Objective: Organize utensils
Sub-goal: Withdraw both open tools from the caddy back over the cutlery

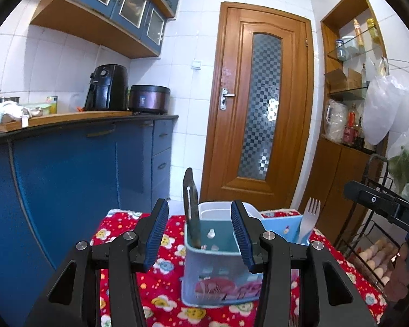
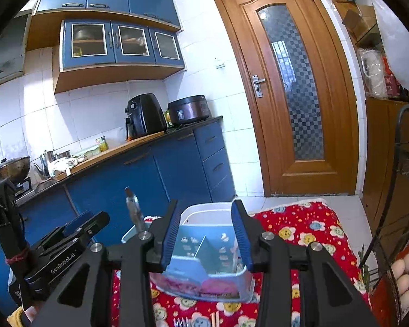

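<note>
A teal utensil holder stands on the red flowered cloth, with a dark knife upright in its left part. A blue holder behind it holds a metal fork. My left gripper is open and empty, its jaws either side of the teal holder's top. In the right wrist view my right gripper is open and empty above the blue divided holder. The knife stands at its left. A white tub sits behind. Chopstick ends and fork tines lie on the cloth below.
Blue kitchen cabinets with an air fryer and cooker run along the left. A wooden door is ahead. A black wire rack with eggs stands at the right.
</note>
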